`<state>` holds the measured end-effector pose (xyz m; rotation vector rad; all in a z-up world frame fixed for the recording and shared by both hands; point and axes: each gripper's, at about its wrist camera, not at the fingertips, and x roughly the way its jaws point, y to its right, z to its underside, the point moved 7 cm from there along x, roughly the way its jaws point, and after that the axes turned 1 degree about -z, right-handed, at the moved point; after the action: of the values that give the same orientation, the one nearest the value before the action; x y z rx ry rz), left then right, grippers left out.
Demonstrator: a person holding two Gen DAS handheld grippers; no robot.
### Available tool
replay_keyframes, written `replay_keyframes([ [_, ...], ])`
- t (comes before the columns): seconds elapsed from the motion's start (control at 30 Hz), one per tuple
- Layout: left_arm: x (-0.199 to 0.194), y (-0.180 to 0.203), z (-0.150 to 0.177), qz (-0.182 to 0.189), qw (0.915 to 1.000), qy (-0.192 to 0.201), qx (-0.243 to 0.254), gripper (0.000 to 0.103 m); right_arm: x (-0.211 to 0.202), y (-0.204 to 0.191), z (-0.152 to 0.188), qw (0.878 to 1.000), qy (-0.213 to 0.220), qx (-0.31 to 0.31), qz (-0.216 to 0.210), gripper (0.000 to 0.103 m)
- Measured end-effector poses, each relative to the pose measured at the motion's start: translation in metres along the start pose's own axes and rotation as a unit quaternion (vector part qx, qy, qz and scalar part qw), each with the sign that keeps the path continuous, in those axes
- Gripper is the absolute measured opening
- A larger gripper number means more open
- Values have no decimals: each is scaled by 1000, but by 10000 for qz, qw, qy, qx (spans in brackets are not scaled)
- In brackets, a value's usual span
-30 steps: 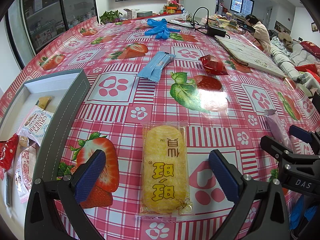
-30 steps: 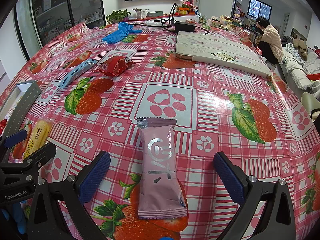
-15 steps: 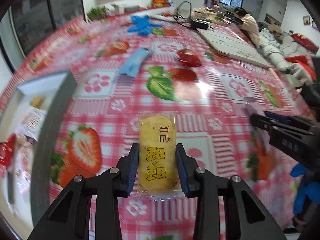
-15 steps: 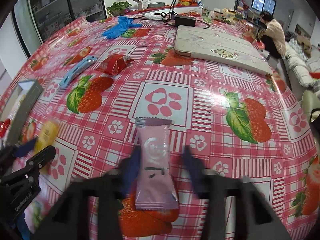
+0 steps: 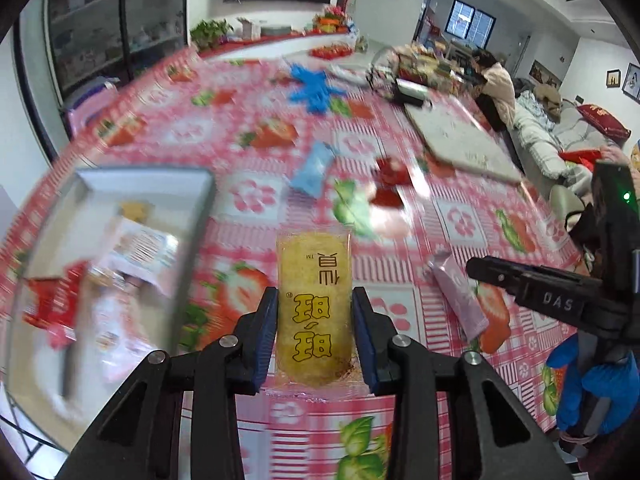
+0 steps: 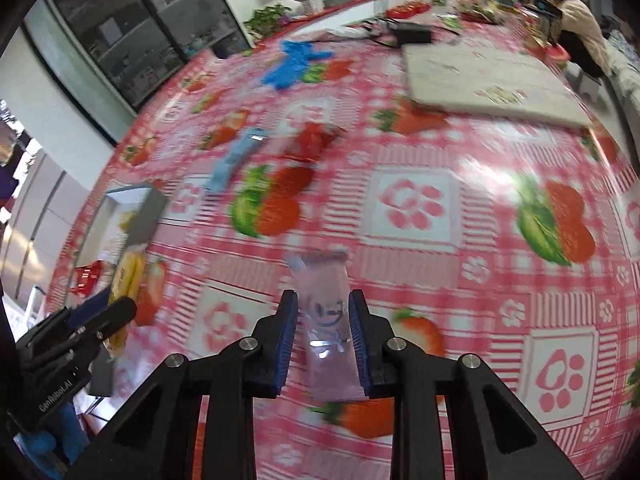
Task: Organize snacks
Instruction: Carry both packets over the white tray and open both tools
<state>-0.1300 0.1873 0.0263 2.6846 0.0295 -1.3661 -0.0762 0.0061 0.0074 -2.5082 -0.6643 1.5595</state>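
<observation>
Left tongs [image 5: 315,330] and right tongs [image 6: 323,340] both clamped, angled steeply downward

My left gripper [image 5: 315,330]: matte black plastic frame, two angular arms with triangular cut-outs, silver round screw heads at pivots, ribbed dark-blue pads lining inner faces of jaws. My right gripper [image 6: 323,338]: same black frame, same silver screws, same blue ribbed pads. Seen from left wrist view, right gripper body carries white "DAS" lettering and small green light on black housing. Seen from right wrist view, left gripper body reads "GenRobot.AI" in white. Bright blue glove [image 5: 596,384] worn on my right hand; blue glove [image 6: 42,442] on my left hand too.
</observation>
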Motion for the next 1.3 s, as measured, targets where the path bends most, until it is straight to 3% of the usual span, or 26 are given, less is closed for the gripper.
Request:
replay_keyframes([
  [0.23, -49, -63, -25, -384, 9983, 405, -139, 39, -8, -73, -24, 9976, 120, -569, -388, 28],
  [0.33, -59, -94, -24, -636, 9966, 470, -251, 39, 6, -87, -31, 9965, -8, -835, -52, 31],
  [0.43, -61, -118, -14, -712, 9957, 409, -423, 39, 22, -66, -29, 9945, -165, -805, 651, 92],
  [0.47, -61, -123, -10, -738, 9955, 391, -455, 39, 23, -56, -26, 9935, -145, -791, 809, 92],
  [0.6, -49, -137, 3, -794, 9950, 235, -556, 39, 36, -5, 2, 9874, -560, -677, 1319, 86],
  [0.67, -44, -138, 8, -784, 9951, 177, -580, 39, 42, 13, 13, 9874, -746, -457, 1321, 68],
  [0.7, -43, -138, 10, -780, 9951, 160, -583, 39, 43, 20, 18, 9883, -748, -360, 1279, 65],
  [0.77, -39, -137, 14, -768, 9953, 110, -579, 39, 38, 20, 19, 9860, -598, -576, 1445, 43],
  [0.8, -38, -137, 14, -765, 9953, 99, -578, 39, 37, 14, 20, 9874, -577, -625, 1334, 33],
  [0.83, -38, -138, 15, -766, 9953, 98, -580, 39, 37, 10, 19, 9873, -599, -647, 1325, 28],
  [0.97, -46, -145, 15, -813, 9949, 161, -569, 39, 37, -21, 9, 9953, -534, -492, 643, 28],
  [1.07, -54, -156, 13, -914, 9940, 236, -560, 39, 32, -67, -9, 9971, -423, -622, 94, 28],
  [1.3, -50, -179, 18, -971, 9921, 182, -768, 39, 33, -196, -37, 9865, -372, -1336, -866, 28],
])
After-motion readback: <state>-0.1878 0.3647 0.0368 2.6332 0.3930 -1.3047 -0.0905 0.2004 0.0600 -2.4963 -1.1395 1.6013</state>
